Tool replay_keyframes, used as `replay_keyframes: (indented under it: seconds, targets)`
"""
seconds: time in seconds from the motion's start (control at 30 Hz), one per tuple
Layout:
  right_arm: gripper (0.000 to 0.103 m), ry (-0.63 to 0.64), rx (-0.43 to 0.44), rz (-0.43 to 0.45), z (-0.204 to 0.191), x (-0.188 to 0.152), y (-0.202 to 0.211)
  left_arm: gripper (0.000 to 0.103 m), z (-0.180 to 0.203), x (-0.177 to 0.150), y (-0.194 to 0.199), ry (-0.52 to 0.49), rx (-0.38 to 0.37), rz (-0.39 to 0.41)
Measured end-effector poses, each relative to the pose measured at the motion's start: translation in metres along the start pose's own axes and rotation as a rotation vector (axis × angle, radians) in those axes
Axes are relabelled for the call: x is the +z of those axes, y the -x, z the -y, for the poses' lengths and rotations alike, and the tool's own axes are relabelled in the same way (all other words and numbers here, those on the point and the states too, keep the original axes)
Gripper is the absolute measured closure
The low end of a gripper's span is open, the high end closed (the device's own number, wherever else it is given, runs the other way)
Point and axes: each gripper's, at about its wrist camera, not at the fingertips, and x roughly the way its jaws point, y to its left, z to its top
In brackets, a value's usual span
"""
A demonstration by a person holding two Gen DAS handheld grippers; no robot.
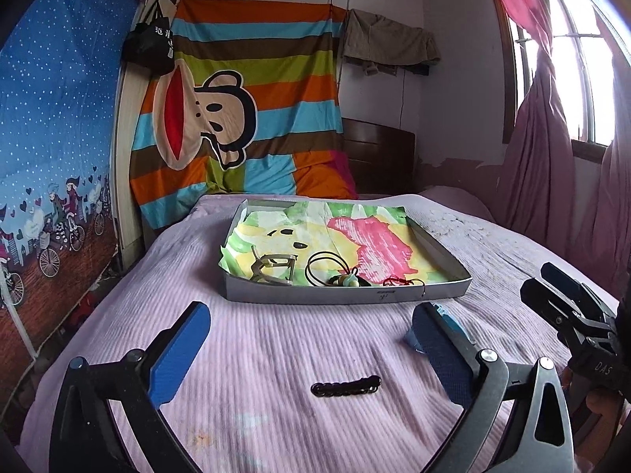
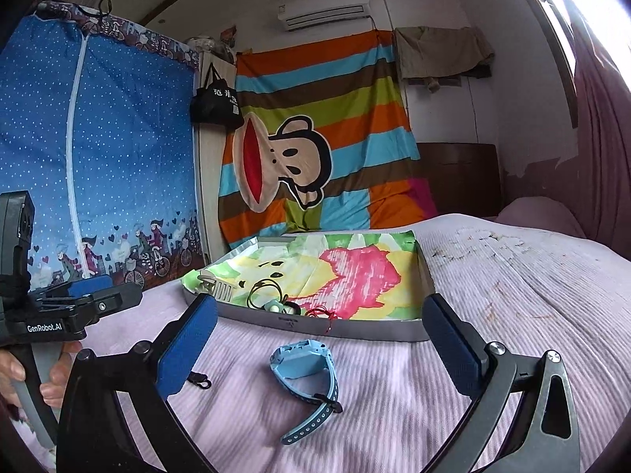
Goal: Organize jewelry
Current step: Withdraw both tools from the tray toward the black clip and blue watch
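Observation:
A shallow grey tray point(image 1: 347, 297) lined with a colourful cloth lies on the bed. In it are a hair claw clip point(image 1: 272, 270), a black cord necklace with a pale green pendant point(image 1: 335, 272) and a red string point(image 1: 402, 282). A black beaded bracelet point(image 1: 346, 386) lies on the bedspread between my open left gripper's point(image 1: 311, 354) fingers. A light blue watch point(image 2: 305, 370) lies in front of the tray, between my open right gripper's point(image 2: 319, 351) fingers. The tray point(image 2: 355, 325) shows in the right wrist view too. Both grippers are empty.
The pink ribbed bedspread point(image 1: 276, 347) covers the bed. A blue wardrobe cover point(image 1: 51, 138) stands at the left, a striped monkey sheet point(image 1: 244, 118) hangs behind, and pink curtains point(image 1: 552, 138) hang at the right by the window.

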Motion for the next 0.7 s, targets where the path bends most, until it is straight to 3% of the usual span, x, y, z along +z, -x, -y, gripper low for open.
replay_keyframes:
  seconds: [0.47, 0.7]
  targets:
    - [0.001, 0.038, -0.001, -0.074, -0.002, -0.018, -0.001, 0.000, -0.003, -0.020, -0.010, -0.018, -0.044, -0.146]
    - [0.001, 0.012, 0.006, -0.180, 0.006, -0.026, -0.022, 0.000, -0.006, -0.033, -0.030, -0.003, -0.092, -0.290]
